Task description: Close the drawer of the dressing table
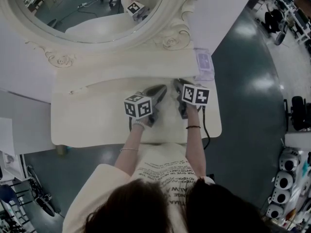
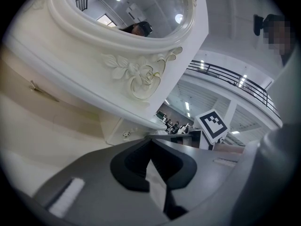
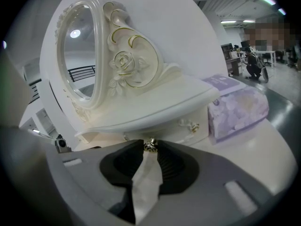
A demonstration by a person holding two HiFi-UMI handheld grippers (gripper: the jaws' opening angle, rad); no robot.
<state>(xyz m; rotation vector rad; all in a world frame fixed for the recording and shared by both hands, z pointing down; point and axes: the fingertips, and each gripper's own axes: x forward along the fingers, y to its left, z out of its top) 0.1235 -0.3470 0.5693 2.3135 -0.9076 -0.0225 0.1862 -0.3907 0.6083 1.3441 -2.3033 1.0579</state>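
Note:
The cream dressing table (image 1: 87, 118) carries an oval mirror (image 1: 87, 8) over a row of small drawers. My right gripper (image 3: 150, 147) is closed round the brass knob (image 3: 150, 145) of a small drawer, which sits at its fingertips. That knob stands nearer to me than the neighbouring drawer's knob (image 3: 190, 125). In the head view the right gripper (image 1: 178, 84) reaches in from the right, under the mirror frame. My left gripper (image 1: 162, 89) lies just left of it over the tabletop. The left gripper (image 2: 150, 142) has its tips together and holds nothing; another small knob (image 2: 126, 134) shows ahead of it.
A purple tissue box (image 1: 204, 62) stands at the table's back right corner, close to the right gripper (image 3: 237, 109). The carved mirror frame (image 2: 136, 74) overhangs the drawers. A person's arms and head fill the near side; grey floor surrounds the table.

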